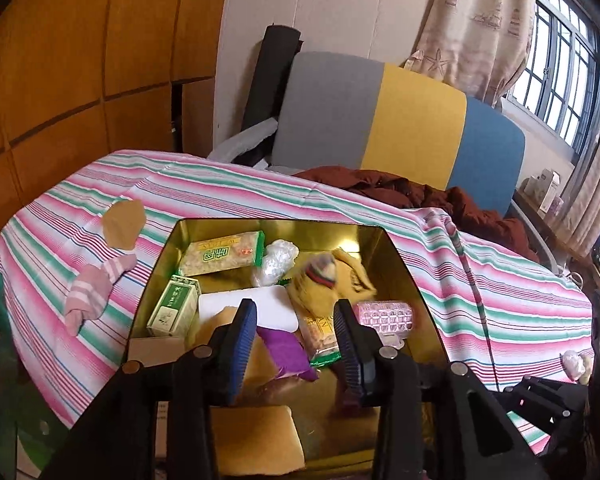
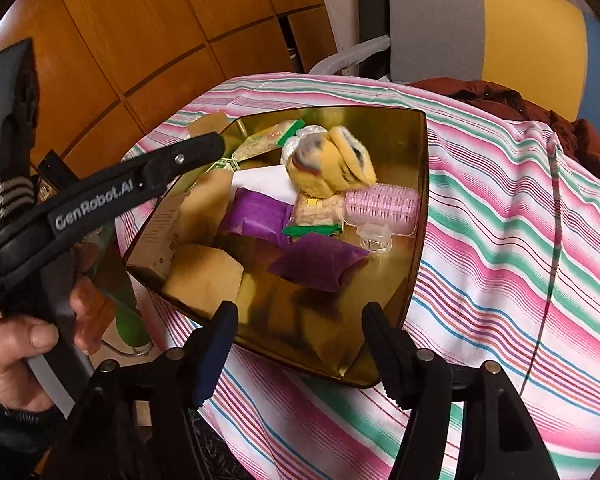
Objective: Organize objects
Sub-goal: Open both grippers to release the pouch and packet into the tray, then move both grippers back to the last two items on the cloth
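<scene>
Gold tin (image 2: pixel 414 184) sits on striped cloth (image 2: pixel 500 240) over tabletop, packed w/ purple packets (image 2: pixel 318 266), green-edged snack pack (image 1: pixel 220 258), pink roller (image 2: pixel 382 206) & blurred yellow sock (image 2: pixel 334 168). Left gripper (image 1: pixel 296 334) above tin, fingers (image 1: pixel 244 344) apart, nothing b/w pads. Right gripper (image 2: pixel 300 334) at near rim, fingers (image 2: pixel 384 344) released, empty. Pink sock (image 1: pixel 94 292) lies on cloth left of tin

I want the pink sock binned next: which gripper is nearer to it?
Left. The left gripper hovers over the tin's near-left part, the pink sock just left of the tin. The right gripper is at the tin's opposite side.
</scene>
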A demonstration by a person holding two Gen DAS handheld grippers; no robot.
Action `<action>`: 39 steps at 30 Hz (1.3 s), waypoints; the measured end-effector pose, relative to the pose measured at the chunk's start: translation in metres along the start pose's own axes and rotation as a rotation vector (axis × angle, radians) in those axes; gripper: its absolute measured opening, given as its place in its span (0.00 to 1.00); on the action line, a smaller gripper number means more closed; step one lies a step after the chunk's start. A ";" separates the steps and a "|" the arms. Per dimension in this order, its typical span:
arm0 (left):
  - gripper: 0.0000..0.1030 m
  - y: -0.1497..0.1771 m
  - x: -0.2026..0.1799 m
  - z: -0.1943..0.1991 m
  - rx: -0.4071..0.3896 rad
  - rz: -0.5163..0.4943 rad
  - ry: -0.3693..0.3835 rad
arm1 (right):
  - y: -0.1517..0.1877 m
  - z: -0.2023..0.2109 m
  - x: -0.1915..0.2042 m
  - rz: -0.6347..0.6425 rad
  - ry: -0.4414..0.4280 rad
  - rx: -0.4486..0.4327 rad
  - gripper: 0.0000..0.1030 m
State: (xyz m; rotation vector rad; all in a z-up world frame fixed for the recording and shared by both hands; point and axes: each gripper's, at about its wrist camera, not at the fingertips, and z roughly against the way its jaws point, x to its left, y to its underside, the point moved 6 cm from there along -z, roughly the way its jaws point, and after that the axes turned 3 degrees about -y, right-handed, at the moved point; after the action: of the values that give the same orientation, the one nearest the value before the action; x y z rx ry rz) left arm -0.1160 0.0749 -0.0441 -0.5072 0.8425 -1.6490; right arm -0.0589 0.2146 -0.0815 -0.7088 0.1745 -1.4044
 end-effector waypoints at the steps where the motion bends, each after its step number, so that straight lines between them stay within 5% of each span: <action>1: 0.39 0.000 0.000 0.003 -0.004 -0.005 -0.005 | 0.000 0.001 0.001 0.002 0.005 -0.002 0.67; 22: 0.39 0.022 -0.001 0.034 -0.024 -0.011 -0.064 | 0.001 0.038 -0.005 0.005 0.232 -0.149 0.88; 39: 0.39 0.038 -0.053 0.037 -0.005 -0.129 0.026 | 0.015 0.074 -0.032 -0.034 0.353 -0.222 0.93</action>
State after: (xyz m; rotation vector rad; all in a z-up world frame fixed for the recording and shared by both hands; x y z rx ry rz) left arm -0.0515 0.1134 -0.0427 -0.5544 0.8477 -1.7750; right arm -0.0146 0.2701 -0.0408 -0.6411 0.6048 -1.5507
